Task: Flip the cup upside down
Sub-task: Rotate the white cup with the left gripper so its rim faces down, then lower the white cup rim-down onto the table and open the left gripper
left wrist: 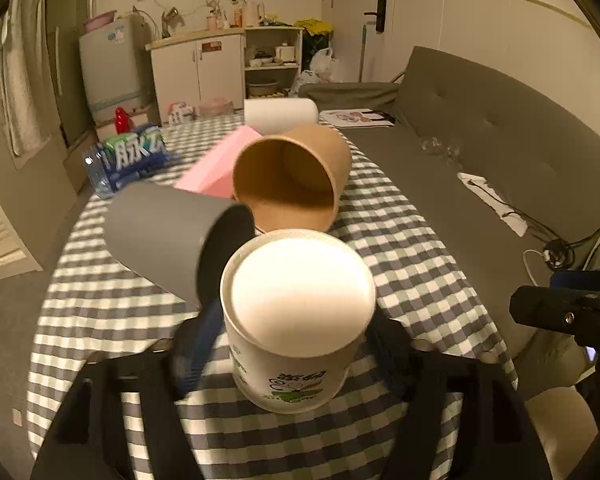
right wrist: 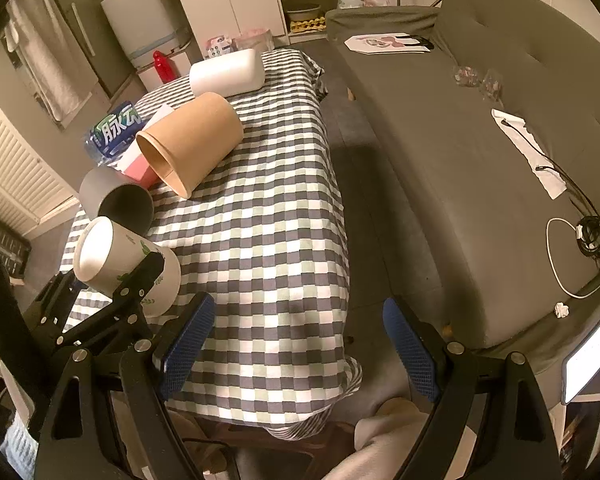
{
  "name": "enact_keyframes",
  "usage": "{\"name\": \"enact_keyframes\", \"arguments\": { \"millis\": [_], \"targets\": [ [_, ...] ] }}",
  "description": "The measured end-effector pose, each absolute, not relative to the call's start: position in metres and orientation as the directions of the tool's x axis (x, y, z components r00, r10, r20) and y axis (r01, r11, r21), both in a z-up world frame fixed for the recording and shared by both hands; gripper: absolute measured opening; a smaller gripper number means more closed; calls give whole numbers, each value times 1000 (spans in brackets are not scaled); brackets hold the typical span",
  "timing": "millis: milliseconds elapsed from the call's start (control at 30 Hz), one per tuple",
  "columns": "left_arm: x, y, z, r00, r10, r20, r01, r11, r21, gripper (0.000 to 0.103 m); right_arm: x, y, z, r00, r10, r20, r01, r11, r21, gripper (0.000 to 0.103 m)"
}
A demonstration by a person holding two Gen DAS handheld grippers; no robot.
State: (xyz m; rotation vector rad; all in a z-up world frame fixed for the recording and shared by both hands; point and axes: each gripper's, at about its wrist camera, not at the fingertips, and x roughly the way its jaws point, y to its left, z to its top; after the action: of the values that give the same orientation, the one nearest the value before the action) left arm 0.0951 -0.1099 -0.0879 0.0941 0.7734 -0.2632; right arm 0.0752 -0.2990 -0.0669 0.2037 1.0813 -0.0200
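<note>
My left gripper [left wrist: 296,340] is shut on a white paper cup [left wrist: 296,320] with green print. It holds the cup tilted above the checked tablecloth [left wrist: 412,264], its white round end facing the camera. The same cup shows in the right wrist view [right wrist: 124,264], clamped between the left gripper's black fingers [right wrist: 140,280] at the table's near left. My right gripper [right wrist: 296,348] is open and empty, over the table's near right edge, its blue pads wide apart.
A grey cup [left wrist: 164,236] and a brown paper cup [left wrist: 296,176] lie on their sides on the table. A pink box [left wrist: 216,164], a white container [left wrist: 280,114] and a pack of bottles [left wrist: 128,160] stand behind. A grey sofa [right wrist: 480,160] runs along the right.
</note>
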Motion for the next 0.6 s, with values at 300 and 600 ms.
{"name": "enact_keyframes", "arguments": {
  "millis": [300, 600],
  "targets": [
    [82, -101, -54, 732, -196, -653, 252, 968, -8, 85, 69, -291, -47, 513, 83, -854, 92, 984, 151, 86],
    [49, -57, -12, 799, -190, -570, 177, 981, -79, 85, 51, -271, -18, 592, 81, -802, 45, 990, 133, 86]
  ]
}}
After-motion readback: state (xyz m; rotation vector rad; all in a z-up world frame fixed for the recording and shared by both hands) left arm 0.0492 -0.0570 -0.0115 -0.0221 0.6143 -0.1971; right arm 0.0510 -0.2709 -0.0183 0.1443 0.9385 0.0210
